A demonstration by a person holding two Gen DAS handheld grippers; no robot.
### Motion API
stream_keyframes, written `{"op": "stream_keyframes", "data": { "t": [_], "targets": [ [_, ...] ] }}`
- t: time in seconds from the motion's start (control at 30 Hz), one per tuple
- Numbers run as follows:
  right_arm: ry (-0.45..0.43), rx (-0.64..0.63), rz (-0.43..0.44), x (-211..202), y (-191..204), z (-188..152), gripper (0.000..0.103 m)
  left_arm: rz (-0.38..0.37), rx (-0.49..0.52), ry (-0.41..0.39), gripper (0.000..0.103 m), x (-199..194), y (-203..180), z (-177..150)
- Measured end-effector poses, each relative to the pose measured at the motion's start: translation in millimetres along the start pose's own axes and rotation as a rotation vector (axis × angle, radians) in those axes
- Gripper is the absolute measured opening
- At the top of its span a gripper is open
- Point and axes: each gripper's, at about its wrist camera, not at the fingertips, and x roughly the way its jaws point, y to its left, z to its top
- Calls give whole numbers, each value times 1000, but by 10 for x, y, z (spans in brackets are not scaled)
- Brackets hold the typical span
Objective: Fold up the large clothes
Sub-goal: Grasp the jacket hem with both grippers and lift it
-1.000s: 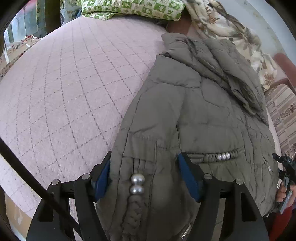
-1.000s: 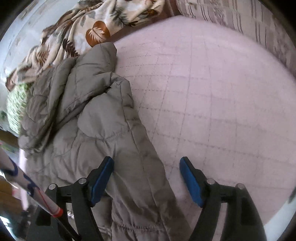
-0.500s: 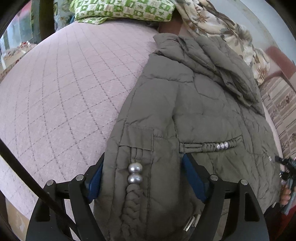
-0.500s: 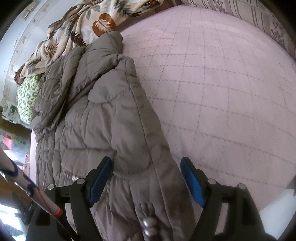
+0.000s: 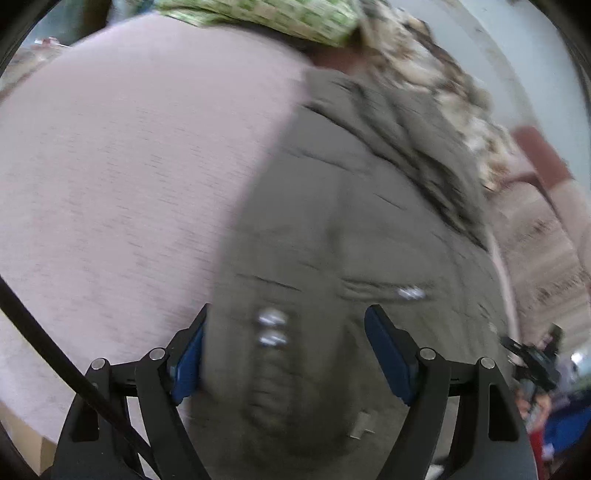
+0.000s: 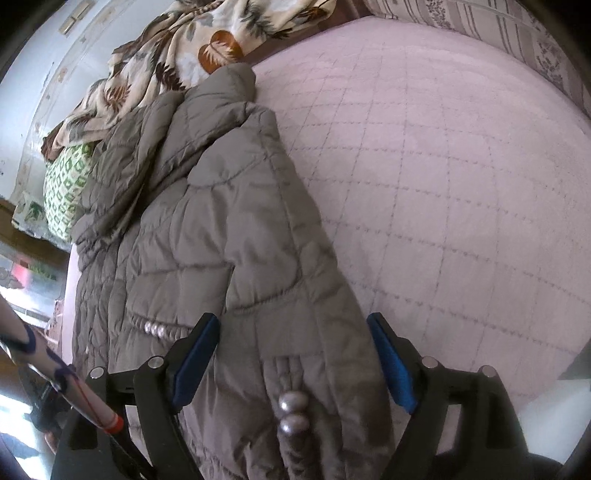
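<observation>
An olive-grey quilted jacket (image 5: 332,221) lies lengthwise on the pink quilted bed cover (image 5: 110,184), hood end far from me. My left gripper (image 5: 284,350) stands open over the jacket's near left part. Its braided trim with two silver beads (image 5: 271,328) lies between the fingers, and this view is motion-blurred. In the right wrist view the same jacket (image 6: 221,240) runs along the bed cover (image 6: 443,184). My right gripper (image 6: 295,354) straddles its near right edge. Its jaws are opening, with beaded trim (image 6: 291,410) between them and the pads not pressing.
A green patterned pillow (image 5: 266,18) and a leaf-print blanket (image 6: 184,55) lie at the far end of the bed. Striped fabric (image 6: 480,22) borders the far right. A black cable (image 5: 37,332) crosses the left wrist view. A red-tipped pole (image 6: 55,369) stands at the right wrist view's left.
The left jaws have widened and its view has turned and blurred. The right gripper has drawn back along the jacket, so the beaded trim now sits between its fingers.
</observation>
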Motion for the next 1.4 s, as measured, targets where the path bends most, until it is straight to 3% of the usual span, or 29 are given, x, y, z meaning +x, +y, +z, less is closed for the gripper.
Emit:
{"op": "stream_keyframes", "data": {
  "t": [0.23,0.47,0.63,0.87,1.1,1.4],
  "targets": [
    [85,29,93,-53,-87,-134,85,-126,-59,25,78,-37,67,-24],
    [173,26,197,-77,-74,-433,86,-149,-57,52,78,-91,48,-142],
    [164,19,246,-99,-55,-562,86,-179,-49,63,78,-109,33,-176],
    [168,63,383,-109,-122,-561,86,-225,-58,81,78,-77,11,-187],
    [233,-23,366,28,65,-636,86,-238,-12,129,78,33,-147,-274],
    [197,-30,371,0,106,-678,85,-368,-142,110,78,10,79,-244]
  ]
}}
